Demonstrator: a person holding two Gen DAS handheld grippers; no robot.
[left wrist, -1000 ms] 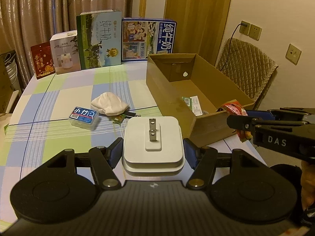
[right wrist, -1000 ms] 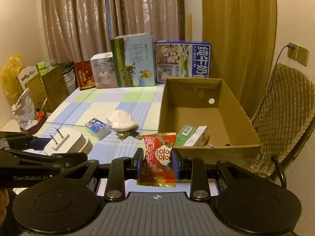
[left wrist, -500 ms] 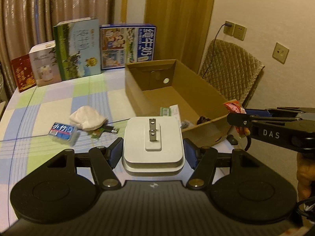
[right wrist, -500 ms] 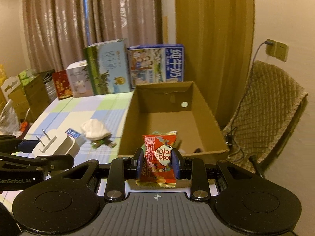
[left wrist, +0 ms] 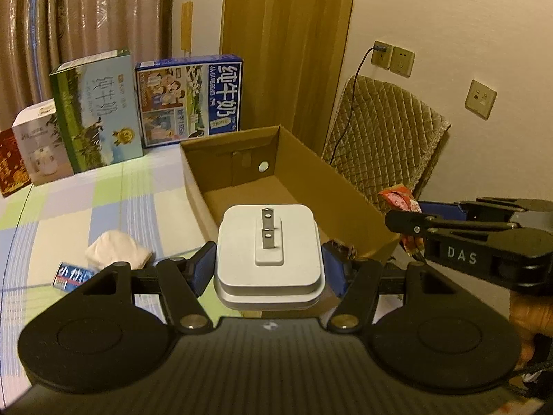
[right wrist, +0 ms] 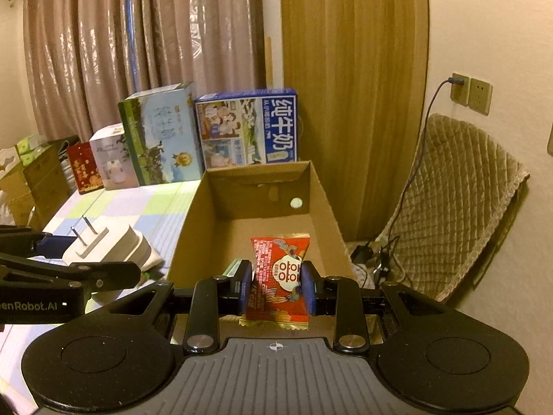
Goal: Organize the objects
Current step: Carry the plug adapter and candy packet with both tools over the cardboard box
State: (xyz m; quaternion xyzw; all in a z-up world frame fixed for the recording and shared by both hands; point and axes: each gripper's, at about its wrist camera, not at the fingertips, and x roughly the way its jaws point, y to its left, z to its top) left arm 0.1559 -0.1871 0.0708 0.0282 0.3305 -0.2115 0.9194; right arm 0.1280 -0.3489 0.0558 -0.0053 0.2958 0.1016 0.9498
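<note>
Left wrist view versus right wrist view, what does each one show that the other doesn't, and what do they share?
Only the left wrist view shows the white cloth and the small blue pack on the table. Only the right wrist view shows the snack packet's printed front and the clutter at the far left. Both show the white charger, the cardboard box, both milk cartons and the quilted chair.

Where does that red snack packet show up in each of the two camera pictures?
Left wrist view: the red snack packet is at the right edge, pinched in the right gripper.
Right wrist view: it is bottom centre, between the fingers.
Shared landmark: the open cardboard box.
</note>
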